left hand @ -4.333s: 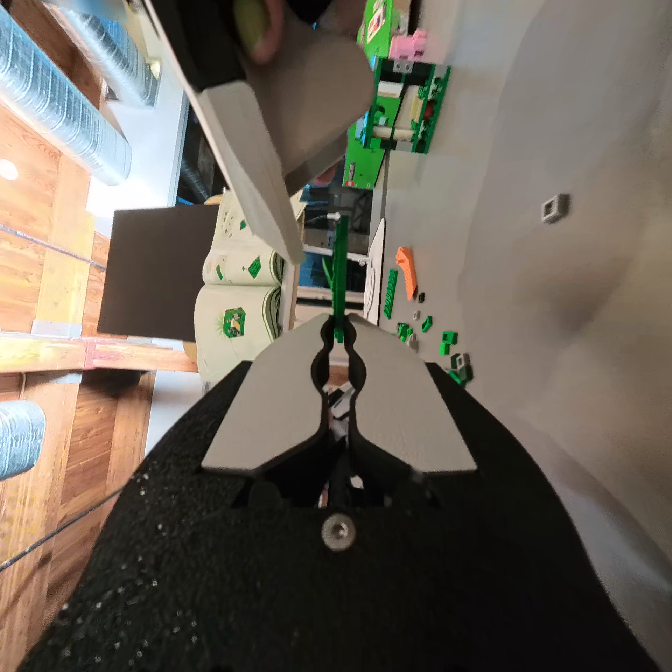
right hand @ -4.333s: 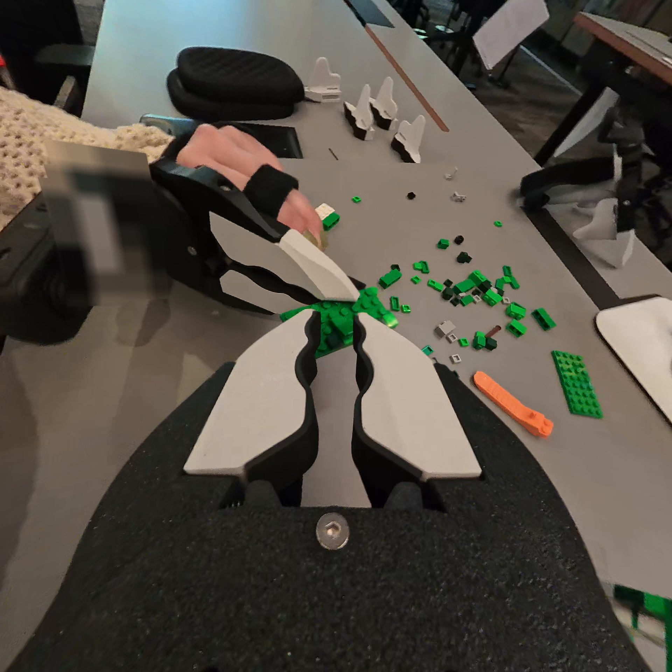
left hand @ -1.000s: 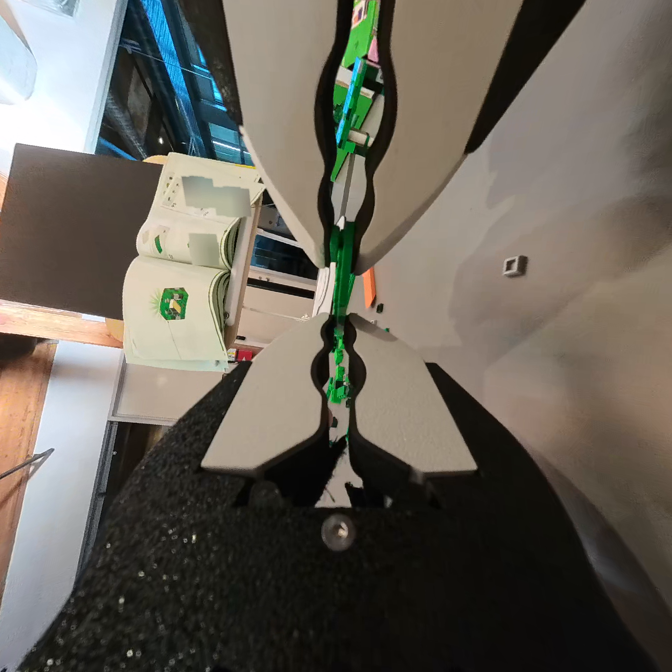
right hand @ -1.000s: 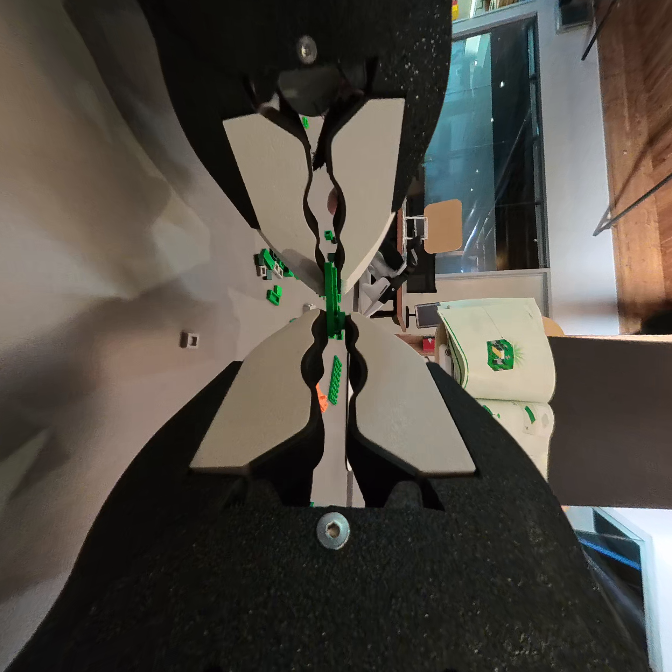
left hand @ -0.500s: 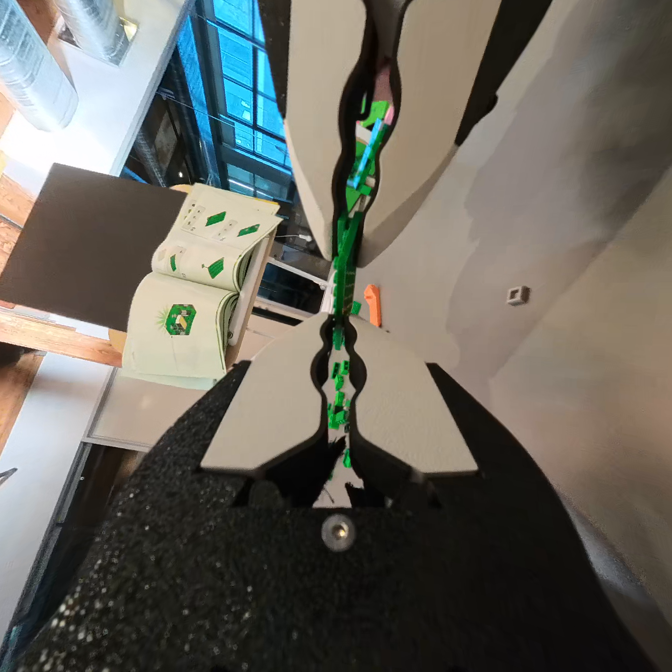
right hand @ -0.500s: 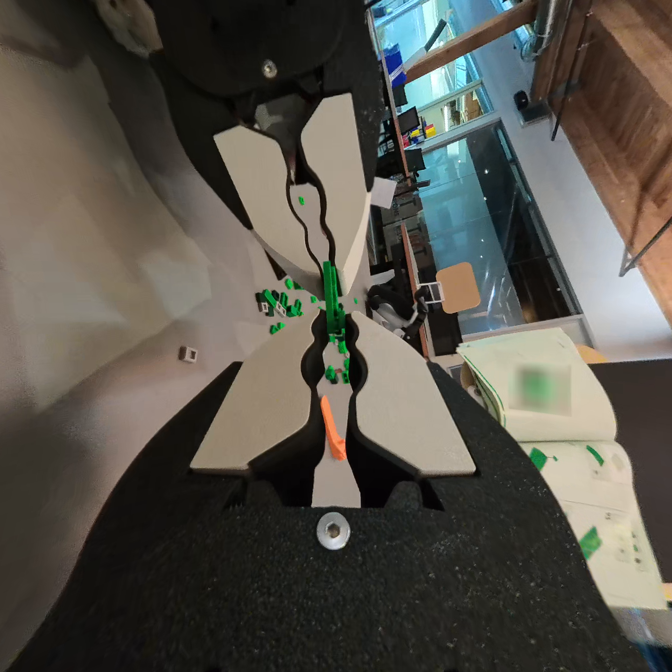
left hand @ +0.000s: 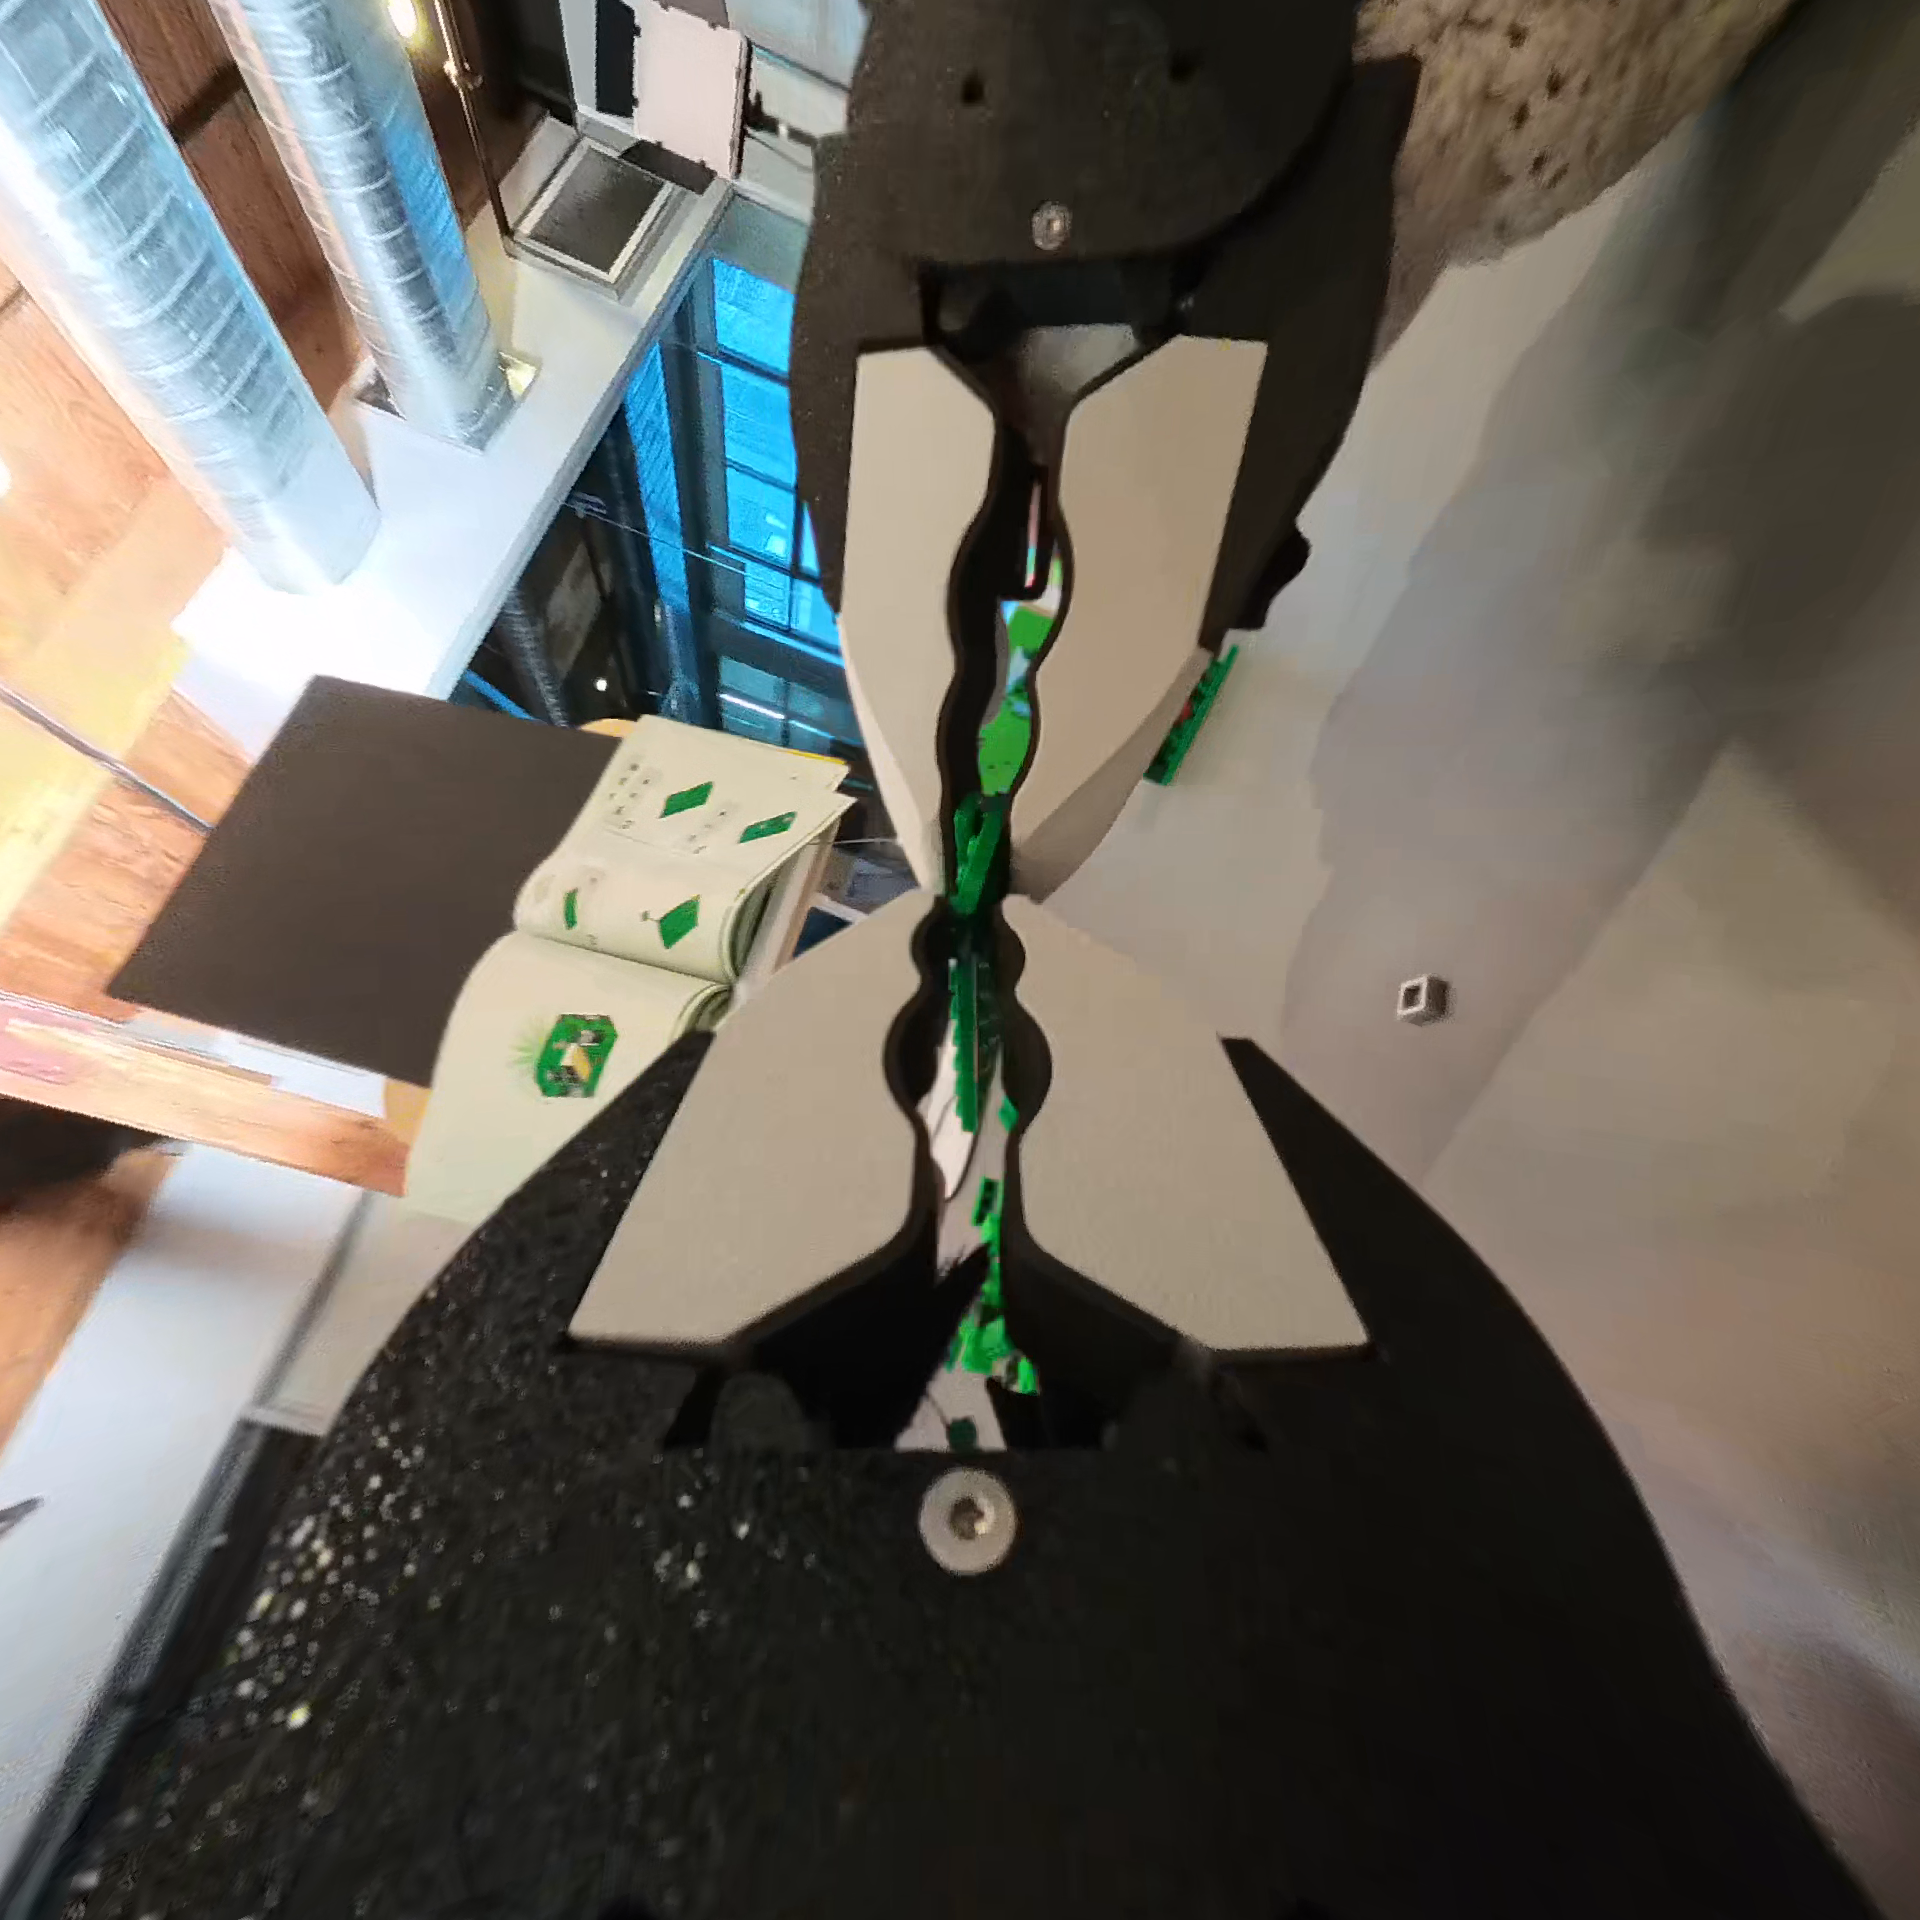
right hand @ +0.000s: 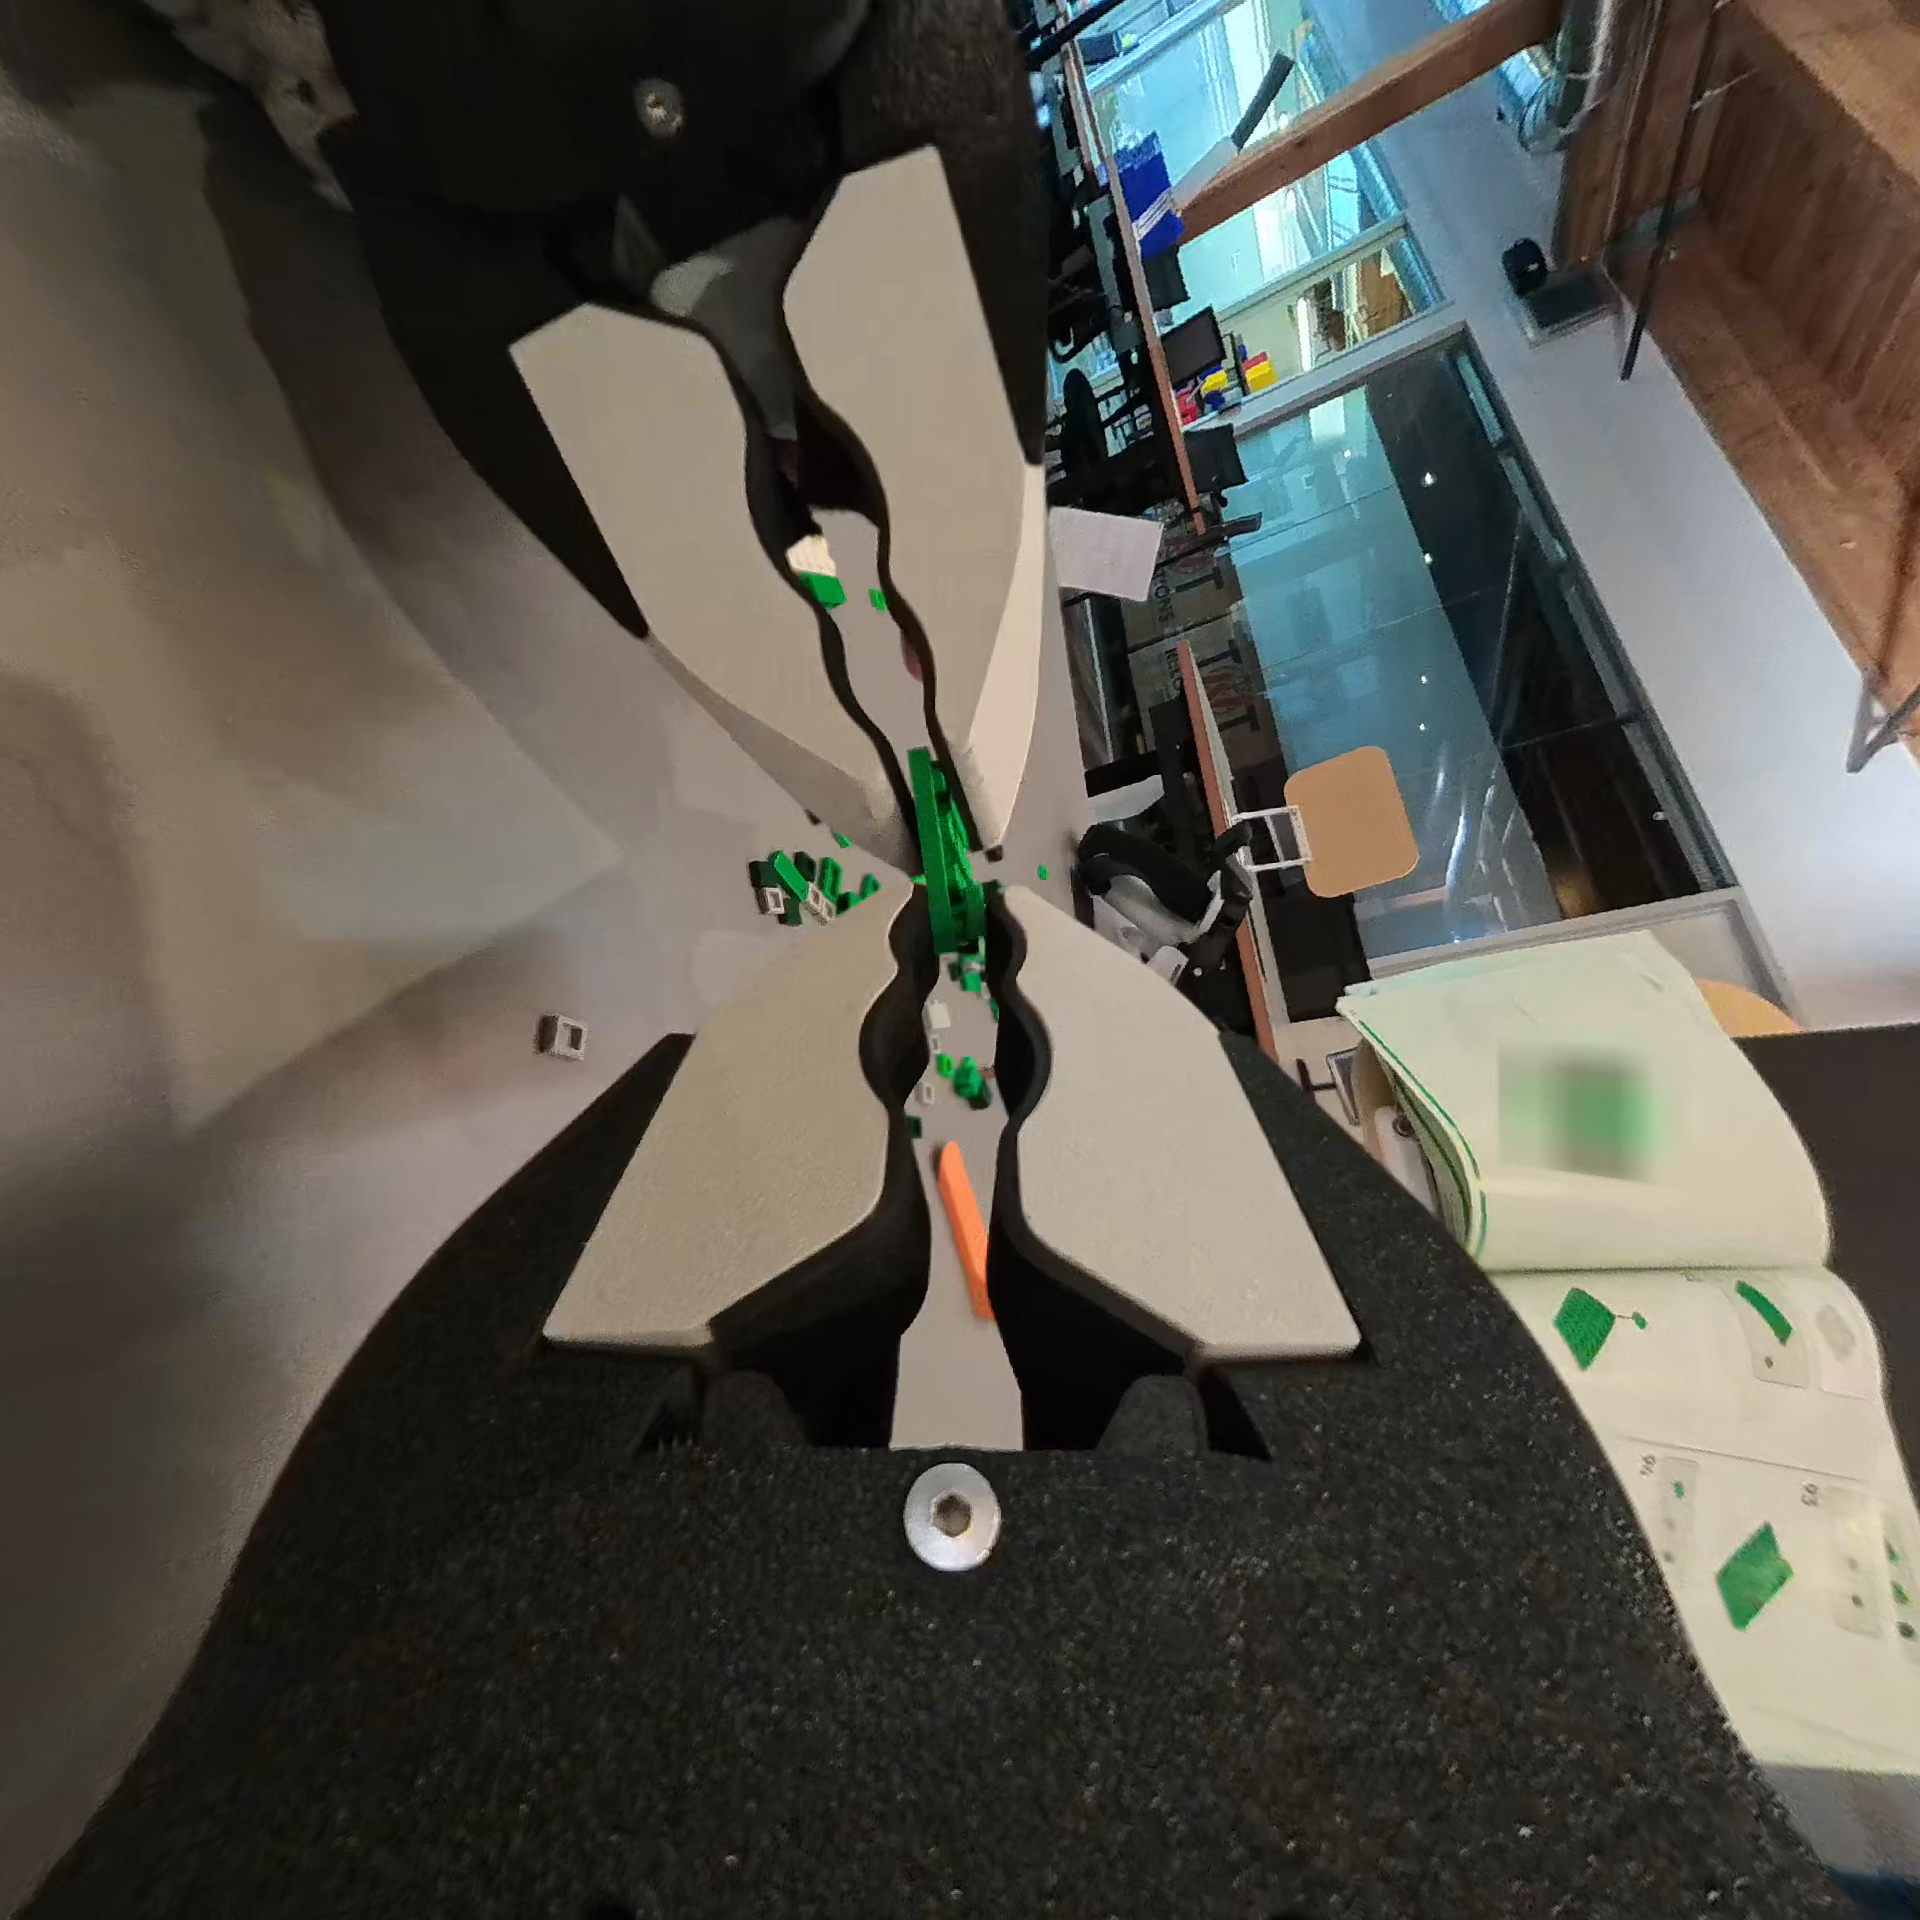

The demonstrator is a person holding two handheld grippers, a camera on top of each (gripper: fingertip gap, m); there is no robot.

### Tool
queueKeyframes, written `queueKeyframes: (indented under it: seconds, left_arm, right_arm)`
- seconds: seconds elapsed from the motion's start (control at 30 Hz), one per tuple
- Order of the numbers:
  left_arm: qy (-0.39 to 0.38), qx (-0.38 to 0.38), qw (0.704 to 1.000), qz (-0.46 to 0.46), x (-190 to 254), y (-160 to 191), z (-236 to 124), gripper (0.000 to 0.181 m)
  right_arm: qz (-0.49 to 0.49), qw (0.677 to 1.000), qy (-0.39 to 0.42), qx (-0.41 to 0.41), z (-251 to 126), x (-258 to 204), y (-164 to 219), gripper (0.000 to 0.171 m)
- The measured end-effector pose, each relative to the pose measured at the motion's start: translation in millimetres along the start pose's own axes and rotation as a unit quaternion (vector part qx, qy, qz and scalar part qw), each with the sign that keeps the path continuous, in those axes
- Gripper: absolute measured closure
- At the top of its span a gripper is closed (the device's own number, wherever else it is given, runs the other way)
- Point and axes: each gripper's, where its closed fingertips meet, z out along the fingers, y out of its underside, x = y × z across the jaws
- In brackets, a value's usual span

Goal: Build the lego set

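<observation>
Both grippers face each other tip to tip above the white table (left hand: 1558, 727), and both are shut on the same thin green lego plate assembly (left hand: 977, 852), seen edge-on. My left gripper (left hand: 971, 916) holds its near end in the left wrist view, and the right gripper comes in from above. In the right wrist view my right gripper (right hand: 951, 906) pinches the green assembly (right hand: 940, 831) from below, and the left gripper clamps it from above. The jaws hide most of the assembly.
An open instruction booklet (left hand: 623, 935) leans on a black board (left hand: 364, 862); it also shows in the right wrist view (right hand: 1610, 1195). On the table lie loose green pieces (right hand: 810, 883), an orange tool (right hand: 966, 1226), a small grey piece (right hand: 561, 1036) and a long green plate (left hand: 1195, 717).
Both grippers have tilted and swung while staying shut on the green assembly. In the left wrist view the right gripper now shows farther off, with its whole body in view.
</observation>
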Motion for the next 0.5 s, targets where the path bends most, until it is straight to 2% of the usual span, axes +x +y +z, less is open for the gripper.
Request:
queueKeyframes:
  seconds: [0.3,0.5]
  left_arm:
    - [0.021,0.035,0.994,-0.100,-6.8,-7.3,-1.0,0.176]
    - [0.006,0.028,0.998,-0.049,-5.9,-4.0,-0.6,0.174]
  right_arm:
    - [0.022,0.999,0.007,0.049,-5.3,5.0,-8.4,0.163]
    - [0.051,0.998,-0.005,0.035,-2.8,1.8,-6.5,0.162]
